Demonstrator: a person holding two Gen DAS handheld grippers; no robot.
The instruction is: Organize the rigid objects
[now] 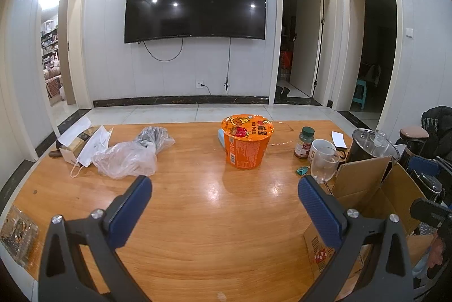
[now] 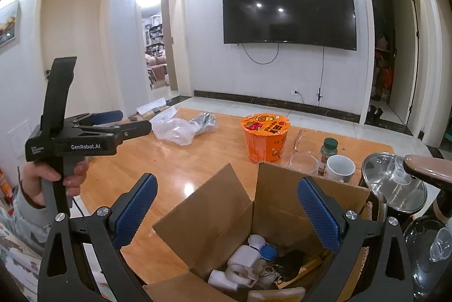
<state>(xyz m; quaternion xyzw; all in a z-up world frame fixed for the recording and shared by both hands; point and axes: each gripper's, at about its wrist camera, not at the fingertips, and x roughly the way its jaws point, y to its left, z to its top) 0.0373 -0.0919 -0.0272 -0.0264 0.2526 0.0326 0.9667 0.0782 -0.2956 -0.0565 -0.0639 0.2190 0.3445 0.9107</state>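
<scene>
Left wrist cam: low over the table [image 1: 197, 231], facing the wall TV [image 1: 195, 3], noodle cup [image 1: 246, 143] near, dead ahead. Right wrist cam: higher, right of the cup [image 2: 265, 138], above the open cardboard box [image 2: 226, 217], looking down into it. Both share cup, TV, plastic bag [image 1: 127, 157], white mug [image 2: 340, 167], pot lid [image 2: 395, 183].

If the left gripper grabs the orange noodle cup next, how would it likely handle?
The noodle cup looks sealed, so probably light for its size. Its thin tapered wall may dent or slip upward under a hard squeeze. Standing on its narrower base, it could tip if pushed high.
</scene>
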